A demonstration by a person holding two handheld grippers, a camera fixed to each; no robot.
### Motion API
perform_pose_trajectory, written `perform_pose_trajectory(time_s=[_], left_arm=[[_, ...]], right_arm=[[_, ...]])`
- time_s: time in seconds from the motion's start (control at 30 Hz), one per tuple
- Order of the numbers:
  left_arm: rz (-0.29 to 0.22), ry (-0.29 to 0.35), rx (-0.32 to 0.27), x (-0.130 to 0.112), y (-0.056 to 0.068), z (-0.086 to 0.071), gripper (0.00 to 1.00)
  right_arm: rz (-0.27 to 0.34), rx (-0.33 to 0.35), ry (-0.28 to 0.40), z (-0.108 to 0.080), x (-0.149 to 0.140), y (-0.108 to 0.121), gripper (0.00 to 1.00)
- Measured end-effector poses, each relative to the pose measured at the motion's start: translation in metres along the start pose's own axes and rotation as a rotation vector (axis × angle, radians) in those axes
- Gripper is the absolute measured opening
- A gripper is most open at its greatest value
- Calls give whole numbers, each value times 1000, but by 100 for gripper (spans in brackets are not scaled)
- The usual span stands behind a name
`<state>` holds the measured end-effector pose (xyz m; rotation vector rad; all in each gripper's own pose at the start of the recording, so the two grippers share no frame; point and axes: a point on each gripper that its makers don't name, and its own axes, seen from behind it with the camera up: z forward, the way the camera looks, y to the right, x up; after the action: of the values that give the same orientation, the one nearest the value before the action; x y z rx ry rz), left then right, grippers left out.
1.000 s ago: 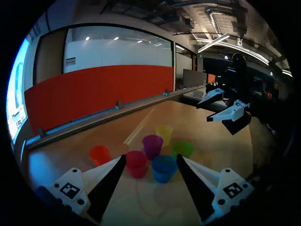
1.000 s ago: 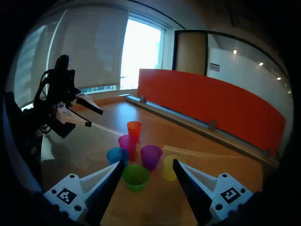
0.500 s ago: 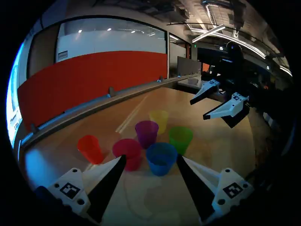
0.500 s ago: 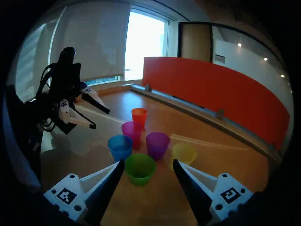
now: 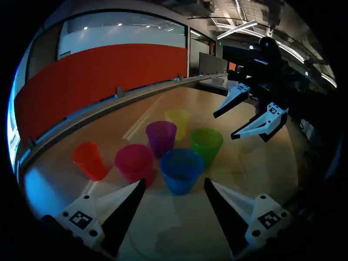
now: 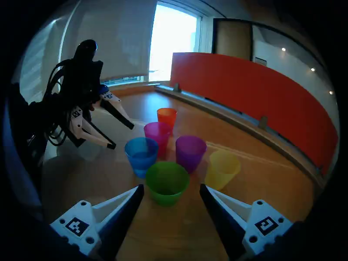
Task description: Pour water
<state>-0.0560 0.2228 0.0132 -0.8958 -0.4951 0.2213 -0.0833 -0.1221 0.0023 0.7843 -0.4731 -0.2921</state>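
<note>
**Both views, cup cluster on table.** The left gripper (image 5: 173, 180) is hanging low over a wooden table (image 5: 261, 174) with its fingers spread wide, gripping nothing. The right gripper (image 6: 170, 186) is doing the same from the opposite side, jaws likewise parted and empty.

Six plastic cups are standing upright in a tight cluster between the two grippers. In the left gripper view, the blue cup (image 5: 181, 169) is sitting nearest, framed by the fingers without touching them. It is partly covering the purple cup (image 5: 161, 137) behind it. The pink cup (image 5: 135, 163) is standing just beside the blue one on the left, and the orange cup (image 5: 89, 160) is standing farther left, slightly apart. The green cup (image 5: 206, 145) is standing to the right rear, and the yellow cup (image 5: 177, 122) is standing farthest back.

In the right gripper view the order is reversing: the green cup is lying closest, between the fingertips, and blocking the way to the purple and blue ones.

Whether any cup is holding water cannot be told.

A metal rail (image 5: 130, 98) is running along the table's far edge below a red partition (image 5: 87, 74). A bright window (image 6: 174, 43) and a drawn blind (image 6: 117, 39) are showing behind the left gripper in the right gripper view.
</note>
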Motion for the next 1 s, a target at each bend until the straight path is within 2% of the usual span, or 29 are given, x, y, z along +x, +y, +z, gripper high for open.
perform_pose_trajectory(time_s=[0.3,1.0], left_arm=[[6,-31,-30,-10,7,16,99],[2,-47,-61,-8,6,51,100]], right_arm=[[-8,13,-34,19,-13,-5,100],[16,29,-58,50,-21,0,100]])
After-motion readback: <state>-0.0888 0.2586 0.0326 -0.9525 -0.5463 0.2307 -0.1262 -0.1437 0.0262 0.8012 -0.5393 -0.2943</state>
